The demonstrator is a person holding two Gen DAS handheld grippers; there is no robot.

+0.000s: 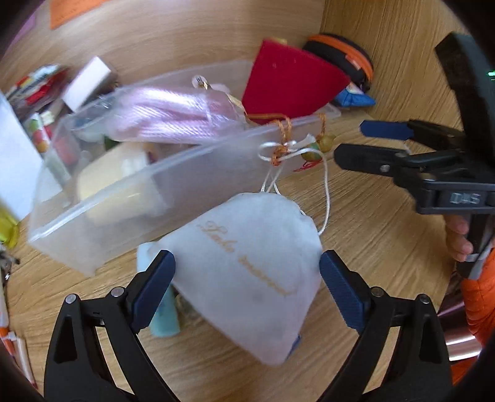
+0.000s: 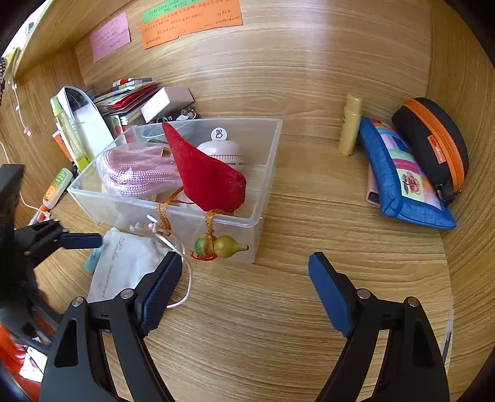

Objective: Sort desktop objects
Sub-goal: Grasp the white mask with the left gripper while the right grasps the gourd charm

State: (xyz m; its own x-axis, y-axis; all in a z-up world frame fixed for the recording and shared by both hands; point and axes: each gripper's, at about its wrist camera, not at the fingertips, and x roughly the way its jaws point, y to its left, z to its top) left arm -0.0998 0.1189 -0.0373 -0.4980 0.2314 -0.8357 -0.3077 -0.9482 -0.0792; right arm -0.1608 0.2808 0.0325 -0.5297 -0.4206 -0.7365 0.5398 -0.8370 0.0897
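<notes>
Wood-grain desk surface (image 2: 309, 309) and matching back panel enclose the work area; coloured paper notes (image 2: 191, 21) are stuck high on the panel. At far left, books and a white box (image 2: 164, 102) are stacked against the panel. Left gripper (image 1: 247, 278): jaws spread, one on each side of a white drawstring pouch (image 1: 247, 272) lying on the desk; whether the pads touch it cannot be told. Just behind the pouch stands a clear plastic bin (image 2: 266, 173) holding a pink cord bundle (image 2: 136, 173) and a red fabric pouch (image 2: 207, 173), whose gourd charms (image 2: 222, 245) hang over the front wall. Right gripper (image 2: 244, 287): jaws spread, holding nothing, above bare desk. Far right: a yellow tube (image 2: 351, 126), a blue patchwork pouch (image 2: 402, 179) and a black case with orange zipper (image 2: 433, 145).
</notes>
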